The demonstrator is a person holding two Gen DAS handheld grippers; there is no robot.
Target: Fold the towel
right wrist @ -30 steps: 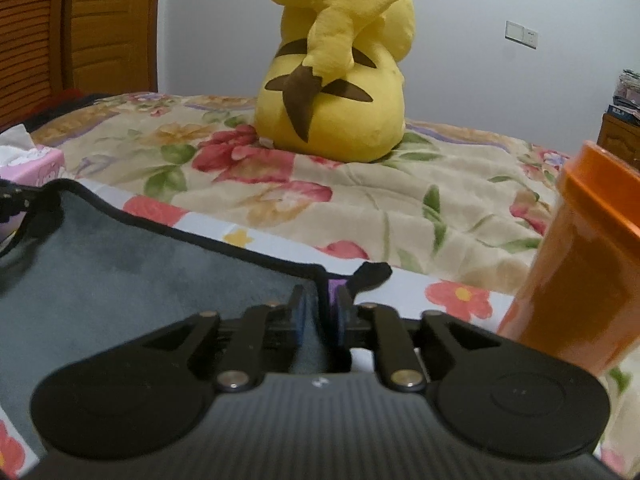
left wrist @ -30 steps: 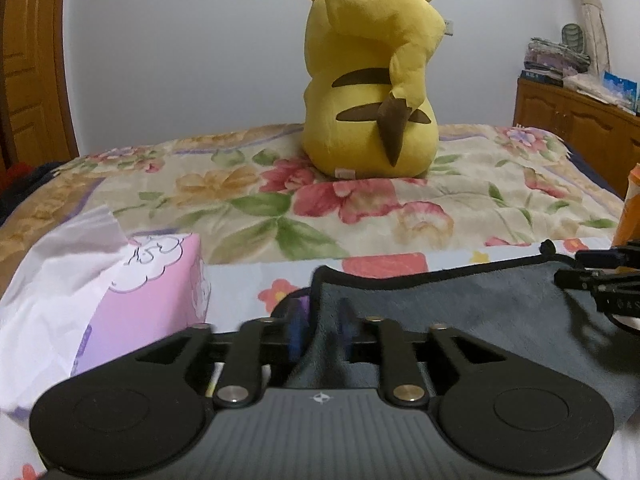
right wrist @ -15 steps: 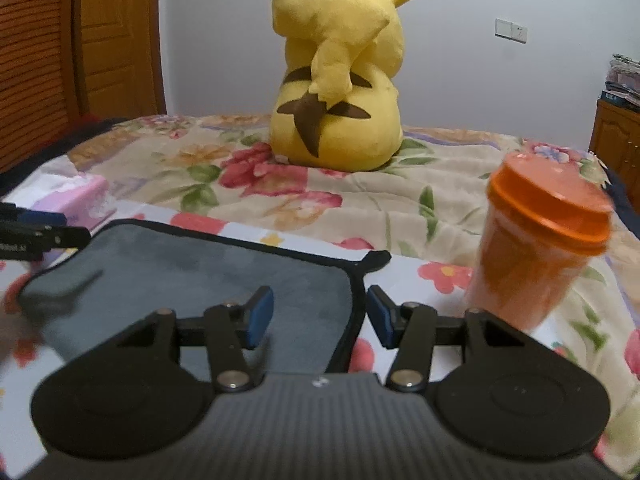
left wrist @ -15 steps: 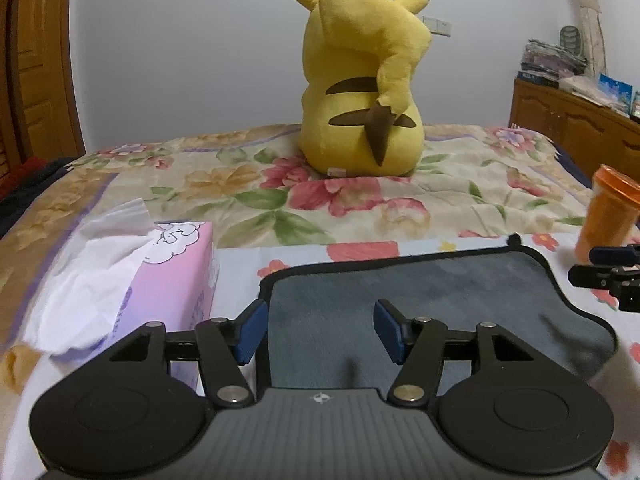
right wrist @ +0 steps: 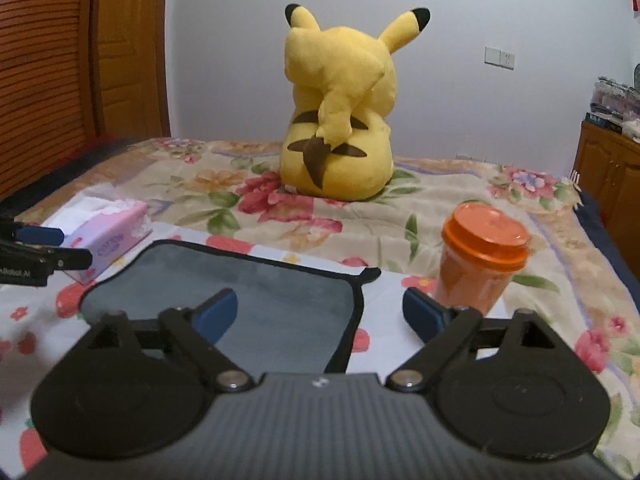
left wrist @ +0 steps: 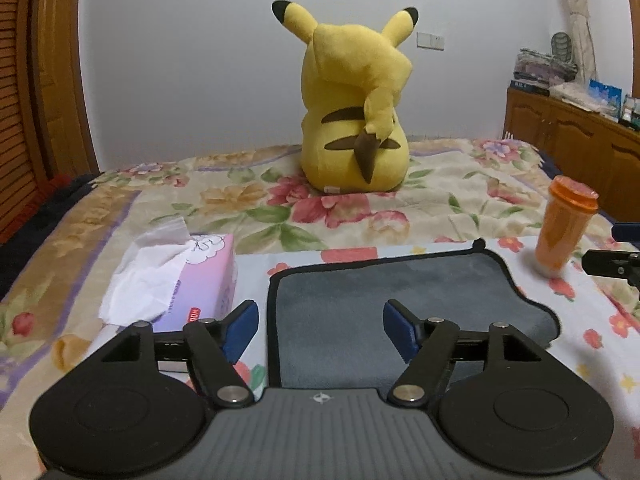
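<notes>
Left wrist view shows the grey towel (left wrist: 400, 304) lying flat near the bed's (left wrist: 160, 196) front edge, both the left gripper (left wrist: 320, 328) and right gripper (right wrist: 320, 314) spread wide and empty, so the next fold likely wants matched corner pinches, clear of the orange cup (right wrist: 478, 264).

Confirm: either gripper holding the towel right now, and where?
Nothing held. Left gripper and right gripper are both open, jaws spread above the grey towel, which lies on the bedspread.
</notes>
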